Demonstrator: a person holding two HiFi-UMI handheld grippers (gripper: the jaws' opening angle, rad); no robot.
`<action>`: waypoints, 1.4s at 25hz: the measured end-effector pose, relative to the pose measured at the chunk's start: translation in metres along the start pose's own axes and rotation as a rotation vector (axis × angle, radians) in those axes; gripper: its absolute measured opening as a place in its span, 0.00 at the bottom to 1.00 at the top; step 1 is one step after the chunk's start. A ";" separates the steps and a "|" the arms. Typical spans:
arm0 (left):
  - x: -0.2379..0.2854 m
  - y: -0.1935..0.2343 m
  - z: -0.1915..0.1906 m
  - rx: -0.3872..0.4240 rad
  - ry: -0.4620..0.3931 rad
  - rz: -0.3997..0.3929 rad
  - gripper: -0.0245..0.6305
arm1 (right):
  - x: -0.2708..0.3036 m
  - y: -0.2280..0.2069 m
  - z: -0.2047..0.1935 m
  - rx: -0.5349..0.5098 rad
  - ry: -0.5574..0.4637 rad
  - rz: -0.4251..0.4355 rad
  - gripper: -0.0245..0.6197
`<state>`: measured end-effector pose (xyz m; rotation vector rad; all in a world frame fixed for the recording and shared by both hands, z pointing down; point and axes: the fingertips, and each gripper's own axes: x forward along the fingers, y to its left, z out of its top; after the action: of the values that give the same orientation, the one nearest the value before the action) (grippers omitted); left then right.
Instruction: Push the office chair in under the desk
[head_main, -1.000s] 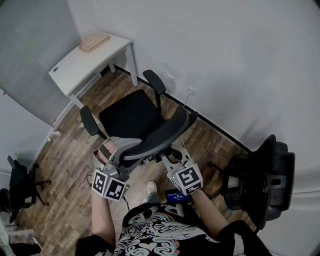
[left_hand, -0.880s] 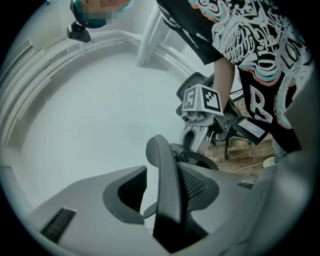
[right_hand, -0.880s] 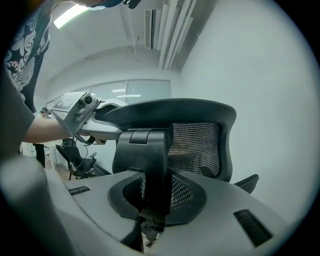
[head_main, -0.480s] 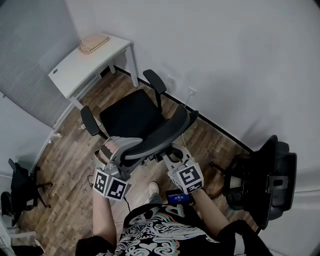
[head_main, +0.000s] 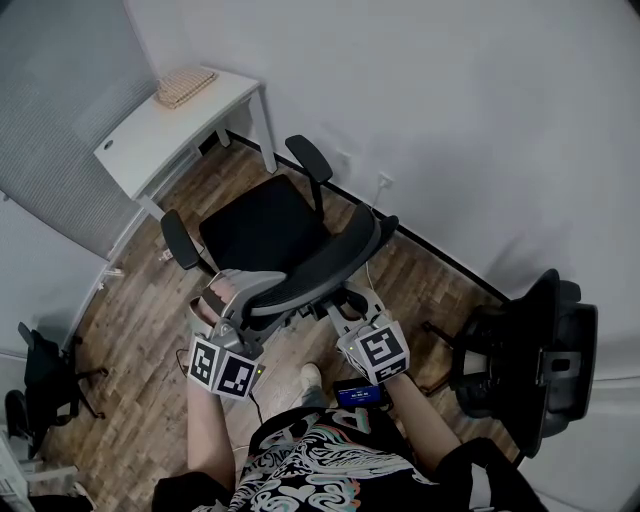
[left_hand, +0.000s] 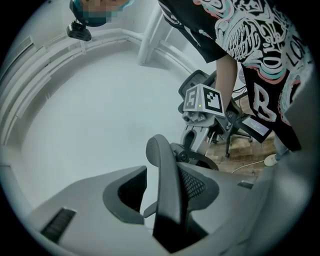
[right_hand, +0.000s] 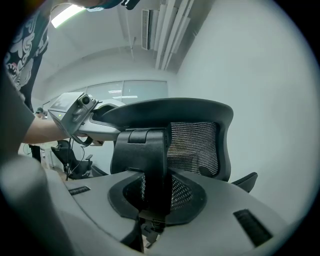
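Hardly anything has shifted since a second ago: left gripper clamps the office chair's stiff backrest rim, right gripper its rear spine, well short of the desk; probably heavy but free-rolling, so push the frame, not the soft mesh.

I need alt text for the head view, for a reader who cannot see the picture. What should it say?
Seen from above, a person grips the backrest of a black office chair with the left gripper and the right gripper. The chair stands on a wooden floor, its seat turned toward a white desk but not yet under it.
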<state>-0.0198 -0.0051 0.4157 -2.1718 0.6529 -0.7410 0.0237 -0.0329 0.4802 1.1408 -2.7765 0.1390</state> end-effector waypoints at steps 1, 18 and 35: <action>0.001 0.001 -0.001 0.000 0.001 0.000 0.34 | 0.001 -0.001 0.000 0.000 0.000 0.001 0.13; 0.009 0.019 -0.020 0.000 0.001 0.000 0.34 | 0.027 -0.010 0.005 0.006 -0.004 0.001 0.13; 0.015 0.032 -0.035 0.005 -0.008 0.008 0.34 | 0.045 -0.018 0.009 0.006 -0.024 0.000 0.13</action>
<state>-0.0396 -0.0508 0.4147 -2.1658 0.6547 -0.7286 0.0040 -0.0783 0.4796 1.1512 -2.7994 0.1343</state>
